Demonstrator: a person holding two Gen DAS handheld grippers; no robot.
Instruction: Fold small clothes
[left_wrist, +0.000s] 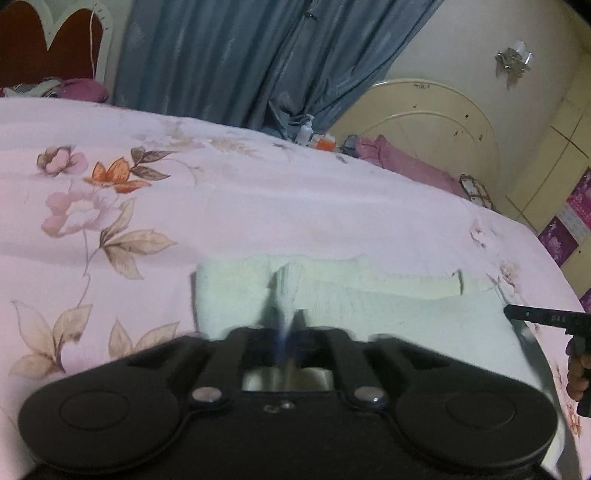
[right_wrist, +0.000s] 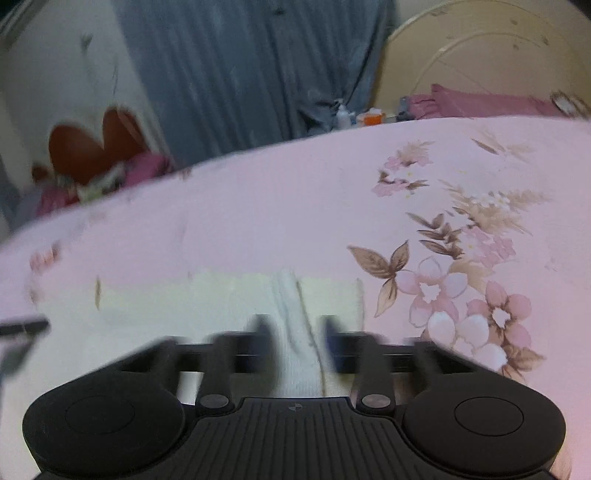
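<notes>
A pale green-white small garment (left_wrist: 369, 295) lies flat on the pink flowered bedsheet (left_wrist: 258, 206), partly folded, with one layer over another. My left gripper (left_wrist: 284, 314) is shut on a raised fold of its near edge, the fingers blurred and close together. The other gripper's black finger (left_wrist: 524, 314) reaches in at the garment's right end. In the right wrist view the garment (right_wrist: 221, 295) looks pale yellow-white. There my right gripper (right_wrist: 295, 325) flanks a bunched ridge of the cloth that fills the gap between its blurred fingers. The left gripper's finger (right_wrist: 26, 326) shows at the left edge.
A blue curtain (left_wrist: 229, 55) hangs beyond the bed's far edge. A cream headboard (left_wrist: 424, 122) and purple pillow (left_wrist: 406, 162) stand at the back right, with small bottles (left_wrist: 306, 133) beside them. Bare sheet spreads to the left (left_wrist: 110, 221) and right (right_wrist: 461, 221) of the garment.
</notes>
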